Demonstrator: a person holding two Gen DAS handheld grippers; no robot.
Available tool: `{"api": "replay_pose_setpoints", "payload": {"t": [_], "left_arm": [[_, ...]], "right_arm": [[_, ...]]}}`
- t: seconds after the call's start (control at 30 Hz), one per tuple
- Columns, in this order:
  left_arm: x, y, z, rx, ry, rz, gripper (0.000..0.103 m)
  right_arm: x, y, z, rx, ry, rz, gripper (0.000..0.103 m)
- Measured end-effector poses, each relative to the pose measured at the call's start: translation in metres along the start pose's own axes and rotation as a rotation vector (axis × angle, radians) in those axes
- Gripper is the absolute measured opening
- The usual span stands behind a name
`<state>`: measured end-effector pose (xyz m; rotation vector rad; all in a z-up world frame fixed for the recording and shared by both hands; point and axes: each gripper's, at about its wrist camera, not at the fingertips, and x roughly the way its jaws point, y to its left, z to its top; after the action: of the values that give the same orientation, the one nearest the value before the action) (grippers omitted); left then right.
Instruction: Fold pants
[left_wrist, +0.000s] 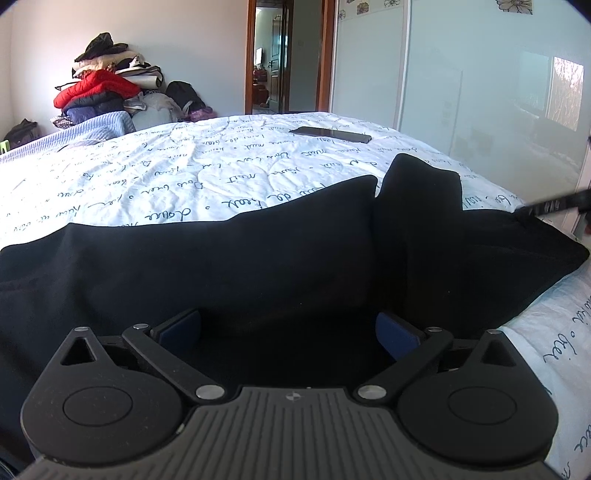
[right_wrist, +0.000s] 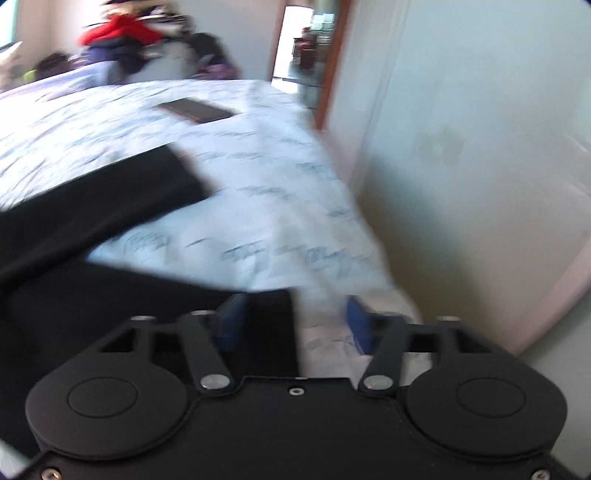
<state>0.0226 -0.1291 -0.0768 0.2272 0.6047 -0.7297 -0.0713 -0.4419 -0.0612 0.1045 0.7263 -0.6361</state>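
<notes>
- Pants (left_wrist: 221, 266): black, spread on the bed (left_wrist: 184, 173). In the left wrist view I read the long axis as running crosswise, left to right, in front of my left gripper (left_wrist: 288, 332).
- Left gripper: jaws wide, blue pads (left_wrist: 181, 326) apart, directly over the dark cloth. Nothing held that I can see. Cloth fills the space ahead and to both sides.
- Right gripper (right_wrist: 295, 325): jaws wide, holding nothing. View blurred. The pants' edge (right_wrist: 273, 325) lies under its left pad (right_wrist: 231, 325); bare sheet under the right pad.
- One pant leg end (right_wrist: 147, 181) lies ahead and to the left of the right gripper.
- Judgement: left gripper sits mid-garment; right gripper sits at the garment's end and is the nearer one for picking up an edge.
- Phone (left_wrist: 330, 134): well beyond the pants, apart from them.
</notes>
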Motion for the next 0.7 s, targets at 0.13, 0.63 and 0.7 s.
{"api": "replay_pose_setpoints", "payload": {"t": [0.13, 0.63, 0.7], "left_arm": [[0.0, 0.0, 0.0, 0.0, 0.0, 0.0, 0.103], [0.0, 0.0, 0.0, -0.002, -0.002, -0.001, 0.103], [0.0, 0.0, 0.0, -0.002, -0.002, -0.001, 0.103]], "right_arm": [[-0.045, 0.026, -0.006, -0.053, -0.045, 0.178, 0.043], [0.006, 0.028, 0.029, 0.241, -0.038, 0.415, 0.058], [0.044, 0.021, 0.035, 0.396, 0.032, 0.463, 0.058]]}}
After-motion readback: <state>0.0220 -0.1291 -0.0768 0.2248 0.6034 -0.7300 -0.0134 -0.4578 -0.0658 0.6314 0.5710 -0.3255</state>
